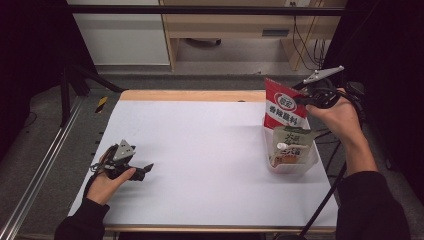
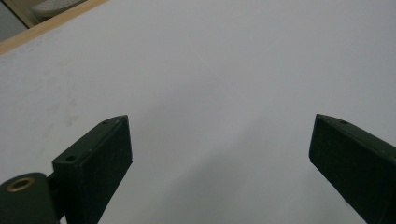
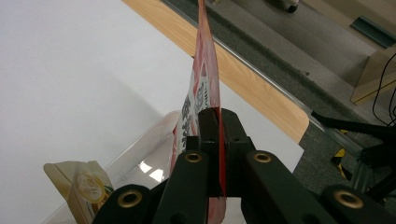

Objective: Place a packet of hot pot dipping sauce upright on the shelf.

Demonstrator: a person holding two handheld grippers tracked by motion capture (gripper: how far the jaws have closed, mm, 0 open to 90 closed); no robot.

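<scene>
A red and white snack packet (image 1: 283, 105) stands upright over the far end of a clear plastic bin (image 1: 292, 167) at the table's right side. My right gripper (image 1: 306, 96) is shut on the packet's right edge; in the right gripper view its jaws pinch the thin red packet (image 3: 205, 84) edge-on. A beige and green pouch (image 1: 291, 145) leans inside the bin, and the same pouch (image 3: 86, 184) sits low left in the right gripper view. My left gripper (image 1: 146, 169) rests on the white table near its left edge, open, with bare white surface between its fingers (image 2: 100, 154).
The white table top (image 1: 200, 150) has a wooden strip along its far edge (image 1: 195, 95). A metal rail (image 1: 45, 160) runs along the left side. Cabinets and cables stand beyond the table. A black cable (image 1: 325, 200) trails down by the right forearm.
</scene>
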